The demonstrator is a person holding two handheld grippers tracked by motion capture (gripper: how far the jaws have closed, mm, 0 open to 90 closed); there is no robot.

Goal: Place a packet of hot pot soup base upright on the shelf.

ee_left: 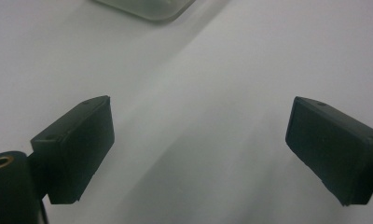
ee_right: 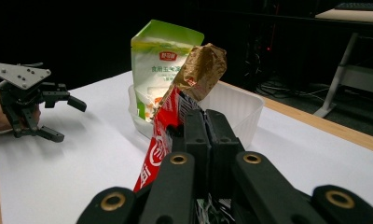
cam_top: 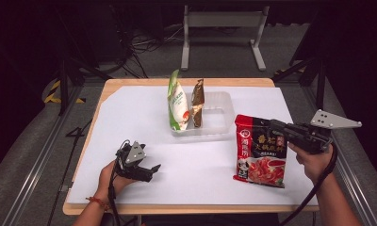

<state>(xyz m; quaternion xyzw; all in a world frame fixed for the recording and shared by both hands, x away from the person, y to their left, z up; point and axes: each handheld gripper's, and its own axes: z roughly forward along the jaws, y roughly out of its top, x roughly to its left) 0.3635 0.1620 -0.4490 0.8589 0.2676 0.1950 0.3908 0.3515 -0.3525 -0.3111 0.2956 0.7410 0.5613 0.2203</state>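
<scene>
While clamped in right hand-held gripper (cam_top: 273,126) | red packet (cam_top: 261,150) hangs beside tray (cam_top: 224,110)

Desk surface: wooden top under a white sheet.

The desk (cam_top: 186,83) shows bare wood along its edges; a white sheet (cam_top: 144,136) covers most of it. A clear plastic tray (cam_top: 219,117) rests near the far middle. A red packet (cam_top: 260,149) lies toward the right, its bottom edge touching the sheet.

Glossy red foil packet (cam_top: 261,149), translucent plastic tray (cam_top: 222,115), matt white sheet (cam_top: 196,167)
</scene>
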